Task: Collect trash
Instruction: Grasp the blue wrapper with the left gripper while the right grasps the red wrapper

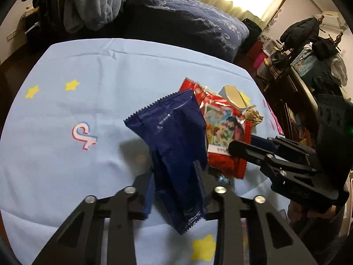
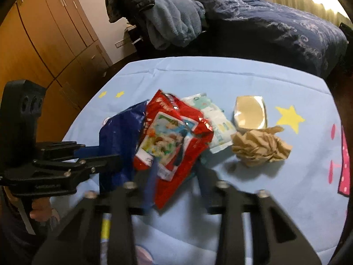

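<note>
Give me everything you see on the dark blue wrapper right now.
The dark blue wrapper is a glossy foil-like snack pouch with serrated sealed ends and a back seam, creased and looking flattened. The left gripper is shut on its lower half, holding it tilted above the light blue tablecloth, its shadow below. It overlaps the red wrapper in view; contact is unclear.

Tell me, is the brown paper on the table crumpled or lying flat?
Crumpled. The brown paper is scrunched into a wrinkled ball on the blue tablecloth, beside the red wrapper, with creases all over.
</note>
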